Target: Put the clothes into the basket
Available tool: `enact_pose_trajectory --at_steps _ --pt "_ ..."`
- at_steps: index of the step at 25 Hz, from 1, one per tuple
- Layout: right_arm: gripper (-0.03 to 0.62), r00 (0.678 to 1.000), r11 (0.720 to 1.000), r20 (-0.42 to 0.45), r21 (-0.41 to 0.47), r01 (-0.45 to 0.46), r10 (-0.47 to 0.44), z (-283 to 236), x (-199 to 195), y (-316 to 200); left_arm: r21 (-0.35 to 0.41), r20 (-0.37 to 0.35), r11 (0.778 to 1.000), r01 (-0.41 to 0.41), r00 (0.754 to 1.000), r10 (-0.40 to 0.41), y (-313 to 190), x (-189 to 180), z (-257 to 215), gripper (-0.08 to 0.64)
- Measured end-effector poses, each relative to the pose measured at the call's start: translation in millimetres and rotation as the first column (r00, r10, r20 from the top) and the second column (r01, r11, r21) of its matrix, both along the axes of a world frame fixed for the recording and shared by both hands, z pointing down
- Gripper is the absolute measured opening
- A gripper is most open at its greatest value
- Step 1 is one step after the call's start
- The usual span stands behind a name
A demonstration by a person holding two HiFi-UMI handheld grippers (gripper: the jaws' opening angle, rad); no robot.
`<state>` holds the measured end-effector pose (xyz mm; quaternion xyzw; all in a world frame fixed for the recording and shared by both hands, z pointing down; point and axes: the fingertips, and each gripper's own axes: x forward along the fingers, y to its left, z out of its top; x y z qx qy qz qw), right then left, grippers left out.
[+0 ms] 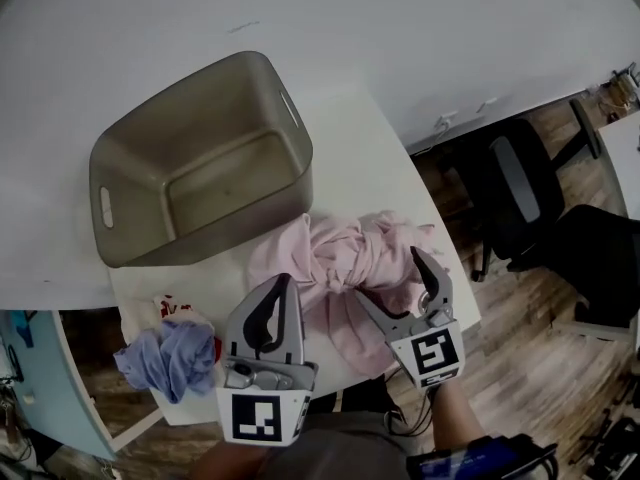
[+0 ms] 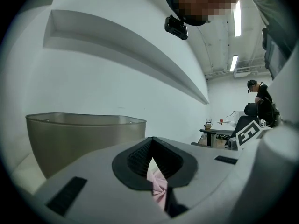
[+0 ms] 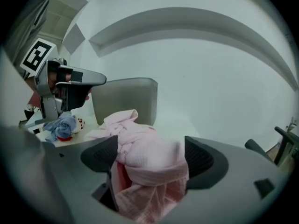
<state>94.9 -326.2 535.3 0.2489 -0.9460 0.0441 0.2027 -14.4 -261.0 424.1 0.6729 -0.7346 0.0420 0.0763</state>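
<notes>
A crumpled pink garment (image 1: 340, 258) lies on the white table (image 1: 400, 168) in front of the empty grey basket (image 1: 290, 183). My right gripper (image 1: 388, 273) stands open, its jaws wide on either side of a bunched part of the pink garment (image 3: 149, 157). My left gripper (image 1: 285, 280) is shut at the garment's left edge. In the left gripper view a sliver of pink cloth (image 2: 158, 185) shows in the slit of the left gripper (image 2: 152, 155); I cannot tell whether it is pinched. A blue cloth (image 1: 170, 353) lies at the front left.
A white piece with red print (image 1: 170, 306) lies partly under the blue cloth. The table's right edge drops to a wooden floor where a black office chair (image 1: 520, 188) stands. The basket (image 3: 126, 97) rises just behind the pink garment, and a white wall is behind it.
</notes>
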Motion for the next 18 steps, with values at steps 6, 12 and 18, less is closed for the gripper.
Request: enact_pose_trajectory --at_steps 6,12,18 --pt "0.495 0.973 0.986 -0.159 -0.006 0.169 -0.168 46 -8 4 -0.049 -0.025 0.999 0.023 0.999 -0.024 -7 -10 26 0.009" --pt "0.358 0.961 0.978 -0.239 0.116 0.174 -0.143 59 -5 -1 -0.037 -0.026 0.998 0.053 0.998 -0.054 -4 -18 32 0.009" --pt "0.247 0.979 0.977 -0.137 0.130 0.170 -0.152 39 -1 0 -0.043 -0.017 0.995 0.092 0.996 -0.093 -2 -15 28 0.009"
